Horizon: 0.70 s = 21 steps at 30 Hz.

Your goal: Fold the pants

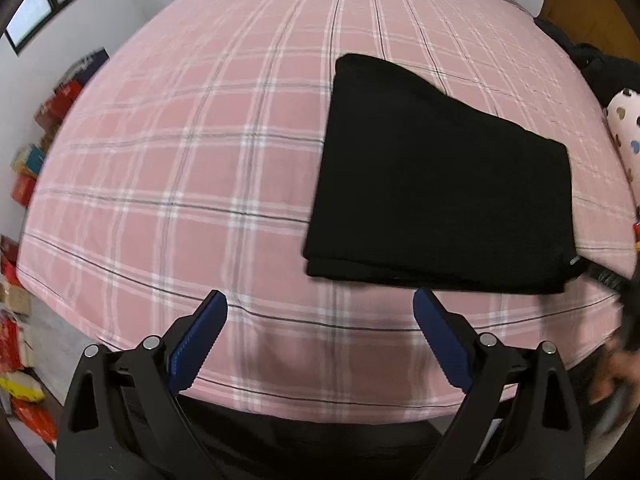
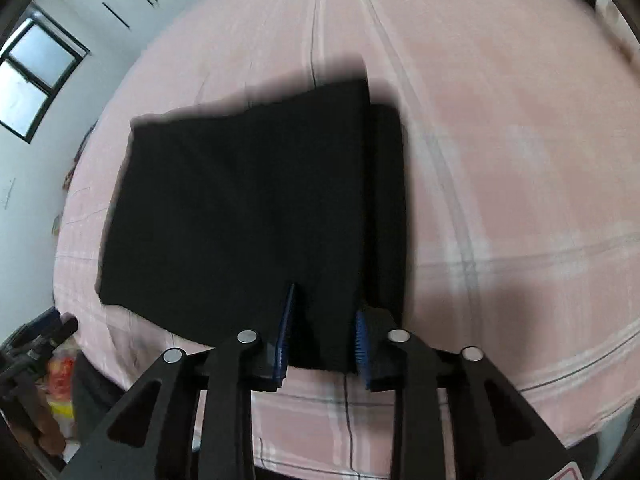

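Black pants (image 2: 248, 208), folded, centre frame on pink plaid bedspread (image 2: 500, 160): near edge is being pinched by narrowed right gripper (image 2: 322, 332). Left gripper (image 1: 320, 336), lower frame, is being held wide open, empty.

No readable text in either view. Small pale tag (image 1: 575, 261) at near right corner of black pants (image 1: 440, 184), near bed's front edge: may carry lettering, too small and blurred to read. Red and yellow boxes (image 1: 24, 184) on floor past bed's left edge: printing on them illegible. White-and-red sticker (image 2: 566, 476) on right gripper body, bottom edge of right wrist view: cut off, no characters legible.
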Each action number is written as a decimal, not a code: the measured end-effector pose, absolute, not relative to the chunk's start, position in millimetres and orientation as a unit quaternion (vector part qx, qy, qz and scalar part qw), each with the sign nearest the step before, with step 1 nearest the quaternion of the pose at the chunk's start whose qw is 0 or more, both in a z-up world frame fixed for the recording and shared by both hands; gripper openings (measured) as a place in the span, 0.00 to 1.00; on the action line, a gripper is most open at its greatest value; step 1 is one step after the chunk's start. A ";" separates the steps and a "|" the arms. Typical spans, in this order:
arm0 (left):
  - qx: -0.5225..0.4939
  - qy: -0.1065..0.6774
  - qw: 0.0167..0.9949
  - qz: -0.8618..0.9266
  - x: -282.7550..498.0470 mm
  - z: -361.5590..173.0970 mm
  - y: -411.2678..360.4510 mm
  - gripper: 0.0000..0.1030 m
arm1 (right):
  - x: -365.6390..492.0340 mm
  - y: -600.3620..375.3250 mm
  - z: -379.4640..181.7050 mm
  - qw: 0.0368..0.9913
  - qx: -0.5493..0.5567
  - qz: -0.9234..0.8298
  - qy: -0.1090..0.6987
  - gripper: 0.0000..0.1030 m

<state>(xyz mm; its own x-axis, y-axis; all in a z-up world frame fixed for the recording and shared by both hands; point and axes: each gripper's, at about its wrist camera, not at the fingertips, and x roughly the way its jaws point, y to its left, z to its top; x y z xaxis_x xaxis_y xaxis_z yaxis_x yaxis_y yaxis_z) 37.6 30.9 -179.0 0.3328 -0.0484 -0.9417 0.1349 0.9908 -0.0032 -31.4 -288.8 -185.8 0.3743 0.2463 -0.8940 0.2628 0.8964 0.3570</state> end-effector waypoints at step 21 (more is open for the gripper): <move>-0.171 0.636 0.741 -0.130 130.3 -269.0 45.6 0.95 | 50.5 -302.2 -167.8 0.818 0.225 -0.038 0.528 0.25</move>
<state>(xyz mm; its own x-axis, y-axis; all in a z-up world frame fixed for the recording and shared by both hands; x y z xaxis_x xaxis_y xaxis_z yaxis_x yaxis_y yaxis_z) 130.3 45.6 -269.0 0.1564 -0.4102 -0.8985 -0.0249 0.9077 -0.4188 50.5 -302.2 -167.8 0.4395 0.1753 -0.8810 0.2990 0.8963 0.3275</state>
